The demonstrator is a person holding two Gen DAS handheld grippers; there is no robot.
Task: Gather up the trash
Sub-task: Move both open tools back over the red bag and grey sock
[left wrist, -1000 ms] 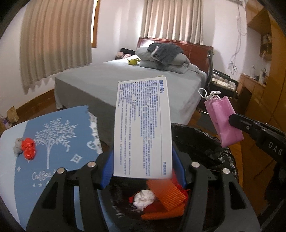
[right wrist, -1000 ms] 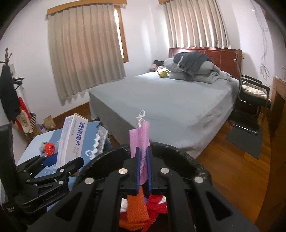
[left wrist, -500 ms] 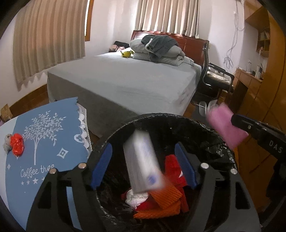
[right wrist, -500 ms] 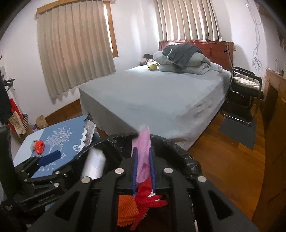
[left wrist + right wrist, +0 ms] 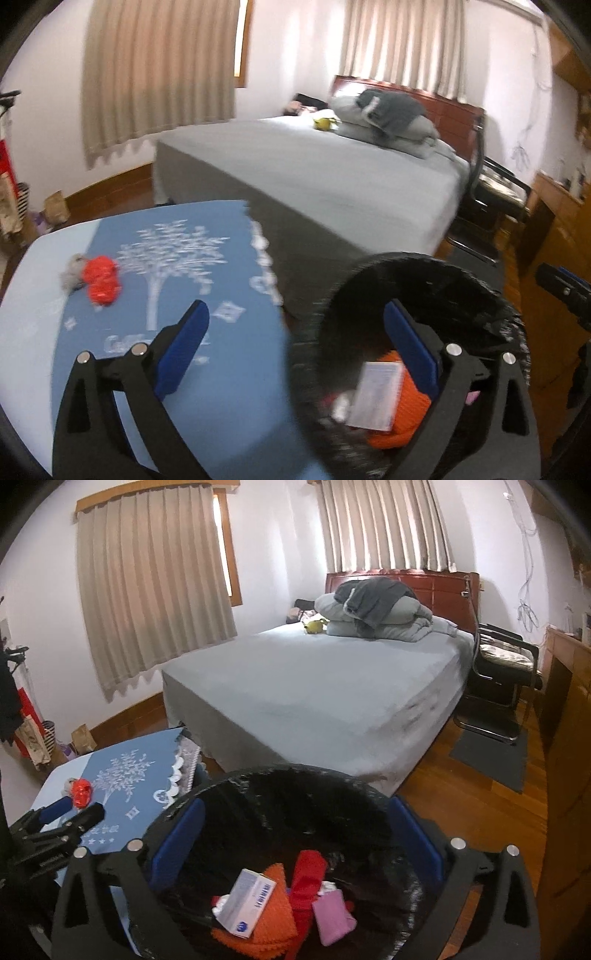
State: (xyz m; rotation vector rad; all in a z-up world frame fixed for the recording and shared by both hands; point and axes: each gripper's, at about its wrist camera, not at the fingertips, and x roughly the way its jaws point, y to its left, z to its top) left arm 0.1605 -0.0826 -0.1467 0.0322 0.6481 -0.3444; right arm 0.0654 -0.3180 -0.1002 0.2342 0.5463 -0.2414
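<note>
1. right wrist view: the right tongs [image 5: 291,842] are spread wide and hold nothing, over the black bin [image 5: 295,775].
2. the white box [image 5: 245,902] and pink mask [image 5: 334,915] lie in the bin on orange cloth.
3. the left tongs [image 5: 295,350] are spread and hold nothing too.
4. far left on the table [image 5: 229,387] sits red crumpled trash [image 5: 101,280] by a grey bit.
5. it looks light and soft, so pinch its middle gently.

White box [image 5: 246,904], pink mask [image 5: 333,916] in bin [image 5: 280,786]
</note>
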